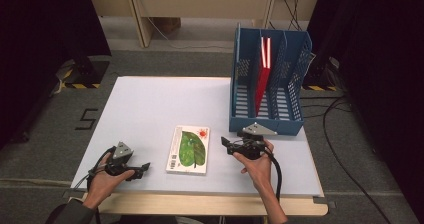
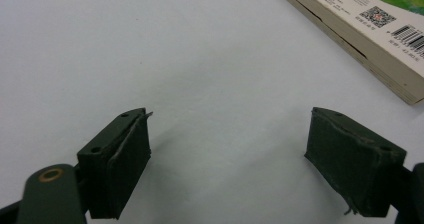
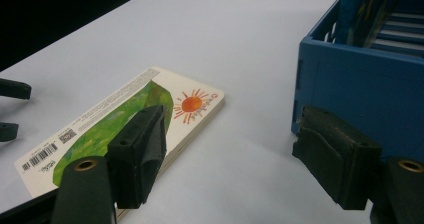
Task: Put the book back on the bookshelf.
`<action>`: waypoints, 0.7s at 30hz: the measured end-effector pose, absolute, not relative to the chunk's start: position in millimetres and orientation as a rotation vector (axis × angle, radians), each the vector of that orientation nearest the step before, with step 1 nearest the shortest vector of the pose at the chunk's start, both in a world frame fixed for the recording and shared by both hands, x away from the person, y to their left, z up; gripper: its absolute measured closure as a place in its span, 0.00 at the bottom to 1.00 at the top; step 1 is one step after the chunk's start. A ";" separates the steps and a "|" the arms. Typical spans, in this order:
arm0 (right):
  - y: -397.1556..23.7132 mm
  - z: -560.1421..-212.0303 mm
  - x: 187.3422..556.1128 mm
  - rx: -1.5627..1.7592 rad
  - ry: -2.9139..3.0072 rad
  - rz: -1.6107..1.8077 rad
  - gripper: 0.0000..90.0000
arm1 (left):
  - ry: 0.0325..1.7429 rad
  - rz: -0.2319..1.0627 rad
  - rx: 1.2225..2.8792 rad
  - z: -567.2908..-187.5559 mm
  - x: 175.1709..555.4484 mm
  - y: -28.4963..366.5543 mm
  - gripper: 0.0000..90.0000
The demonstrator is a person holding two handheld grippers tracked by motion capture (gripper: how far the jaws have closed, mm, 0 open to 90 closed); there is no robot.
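A picture book [image 1: 188,149] with a green leaf and red sun on its cover lies flat on the white counter [image 1: 150,109], between the two hands. The left hand-held gripper [image 1: 145,168] rests just beside its near corner, jaws apart and empty. The right hand-held gripper [image 1: 225,145] stands between book and blue file rack [image 1: 267,119], jaws wide apart, gripping nothing.

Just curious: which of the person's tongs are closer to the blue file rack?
Right. The right tongs sit just in front of the rack; the left tongs lie beyond the book.
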State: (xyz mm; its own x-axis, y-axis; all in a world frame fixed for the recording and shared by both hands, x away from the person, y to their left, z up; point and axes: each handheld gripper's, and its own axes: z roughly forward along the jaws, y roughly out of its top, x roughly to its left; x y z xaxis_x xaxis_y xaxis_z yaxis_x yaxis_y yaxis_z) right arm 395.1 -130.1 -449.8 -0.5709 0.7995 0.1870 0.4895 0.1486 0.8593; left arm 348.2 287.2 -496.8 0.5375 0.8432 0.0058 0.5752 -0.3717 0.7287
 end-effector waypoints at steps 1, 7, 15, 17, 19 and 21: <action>-129.0 -450.5 395.2 1.236 2.120 1.386 0.32 | 1.139 0.503 2.090 -496.7 348.4 286.0 0.19; -121.3 -453.8 393.5 1.232 2.141 1.381 0.32 | 1.113 0.501 2.092 -496.7 350.0 278.6 0.19; -112.3 -458.3 391.1 1.215 2.172 1.377 0.32 | 1.104 0.493 2.075 -496.9 354.9 269.7 0.19; -111.2 -458.6 391.0 1.214 2.176 1.382 0.32 | 1.100 0.493 2.081 -496.7 356.3 266.6 0.19; -109.7 -459.7 390.9 1.213 2.183 1.385 0.32 | 1.096 0.492 2.085 -497.4 358.1 262.7 0.19; -108.5 -461.1 391.0 1.212 2.189 1.381 0.32 | 1.094 0.486 2.088 -498.1 359.6 258.9 0.19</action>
State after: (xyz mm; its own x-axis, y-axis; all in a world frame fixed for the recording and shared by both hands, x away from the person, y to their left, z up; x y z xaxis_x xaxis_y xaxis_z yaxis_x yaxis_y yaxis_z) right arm 391.0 -108.5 -461.1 -0.6073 0.7721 0.1874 0.5014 0.1895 0.8442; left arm 359.6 258.9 -498.1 0.5691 0.8223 0.0006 0.5514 -0.3822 0.7415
